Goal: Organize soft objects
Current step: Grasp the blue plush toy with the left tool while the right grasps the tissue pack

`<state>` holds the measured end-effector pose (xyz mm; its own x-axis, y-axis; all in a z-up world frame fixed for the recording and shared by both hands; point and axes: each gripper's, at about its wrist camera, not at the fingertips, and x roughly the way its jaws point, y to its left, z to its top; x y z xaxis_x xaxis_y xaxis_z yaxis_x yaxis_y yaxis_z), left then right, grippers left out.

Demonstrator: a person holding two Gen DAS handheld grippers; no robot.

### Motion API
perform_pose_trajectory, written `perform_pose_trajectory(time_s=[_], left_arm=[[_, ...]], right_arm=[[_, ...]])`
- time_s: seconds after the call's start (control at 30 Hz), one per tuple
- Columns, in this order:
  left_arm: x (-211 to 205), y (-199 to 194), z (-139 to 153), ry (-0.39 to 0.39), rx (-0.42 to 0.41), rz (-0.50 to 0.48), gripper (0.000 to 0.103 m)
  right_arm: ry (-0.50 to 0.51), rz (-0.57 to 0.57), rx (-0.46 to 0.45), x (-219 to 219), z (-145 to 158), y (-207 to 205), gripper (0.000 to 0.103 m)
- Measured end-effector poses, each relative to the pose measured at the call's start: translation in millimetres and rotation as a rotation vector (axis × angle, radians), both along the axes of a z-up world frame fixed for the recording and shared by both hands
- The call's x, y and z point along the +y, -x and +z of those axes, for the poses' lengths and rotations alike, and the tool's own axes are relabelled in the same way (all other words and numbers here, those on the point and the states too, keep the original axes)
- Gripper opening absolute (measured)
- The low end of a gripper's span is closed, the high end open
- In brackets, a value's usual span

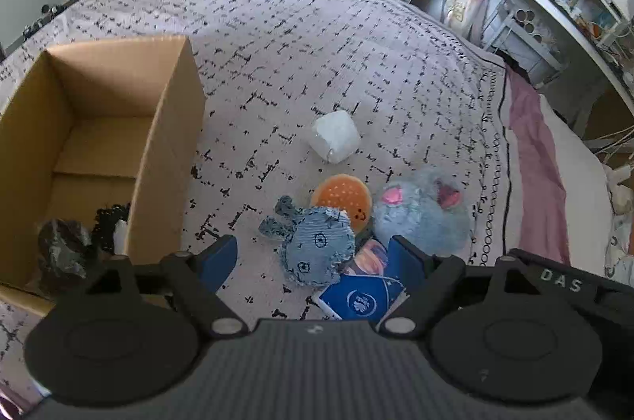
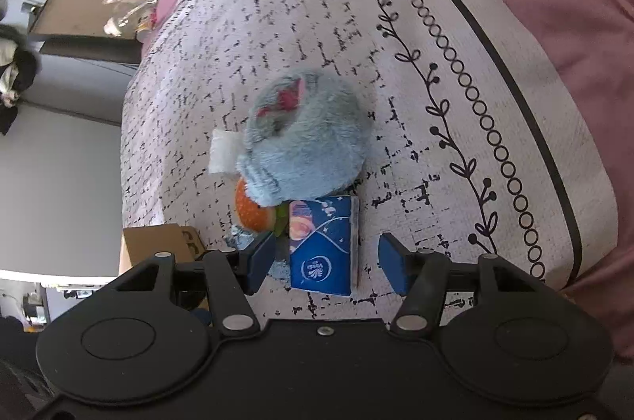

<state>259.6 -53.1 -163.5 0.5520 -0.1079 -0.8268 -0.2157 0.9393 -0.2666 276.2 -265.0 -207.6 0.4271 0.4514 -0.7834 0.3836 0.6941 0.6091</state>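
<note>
On the patterned bedspread [image 1: 317, 43] lies a denim stuffed toy [image 1: 313, 245], and my left gripper [image 1: 313, 253] stands open around it with gaps at both pads. Behind the toy are an orange burger plush [image 1: 340, 196], a grey fluffy mouse plush [image 1: 420, 218] and a white soft cube [image 1: 335, 136]. A blue tissue pack [image 2: 323, 245] lies between the fingers of my right gripper [image 2: 327, 247], which is open and not touching it. The mouse plush [image 2: 305, 142] sits just beyond the pack, partly covering the burger plush [image 2: 249, 210].
An open cardboard box [image 1: 170, 142] stands on the bed to the left, with dark crumpled items [image 1: 63, 249] in its near corner. White shelving [image 1: 515, 4] full of clutter runs along the bed's right side. A pink sheet [image 2: 554, 4] edges the bedspread.
</note>
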Motion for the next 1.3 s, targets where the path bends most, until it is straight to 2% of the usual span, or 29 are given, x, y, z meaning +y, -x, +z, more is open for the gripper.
perform_pose_trajectory(time_s=[0.47,0.53,0.57,0.6,0.7,0.87,1.0,1.3], left_arm=[[-5,-25,-38,-0.01,0.043,-0.014,0.079],[-4,-28,-41,-0.003,0.041,-0.014,0.073],[-3,-28,-43,0.004,0.039,-0.013,0.064],[-2,-29,-45,0.011,0.04,-0.012,0.051],[1,-29,-49,0.035,0.04,-0.012,0.037],[7,-25,-43,0.052,0.02,0.003,0.027],[13,-22,-33,0.077,0.004,0.006,0.02],[20,-10,-16,0.101,-0.037,0.017,0.018]], right_arm=[[-0.015,-0.037,0.046,-2,-21,-11,0.058],[-0.014,-0.028,0.055,1,-24,-14,0.058],[-0.014,-0.024,0.059,3,-26,-16,0.058],[-0.014,-0.02,0.062,5,-27,-18,0.058],[-0.013,-0.006,0.066,9,-30,-21,0.058],[0.001,0.017,0.061,17,-31,-25,0.057],[-0.008,0.038,0.061,24,-32,-28,0.052],[0.049,0.077,0.051,37,-32,-31,0.05]])
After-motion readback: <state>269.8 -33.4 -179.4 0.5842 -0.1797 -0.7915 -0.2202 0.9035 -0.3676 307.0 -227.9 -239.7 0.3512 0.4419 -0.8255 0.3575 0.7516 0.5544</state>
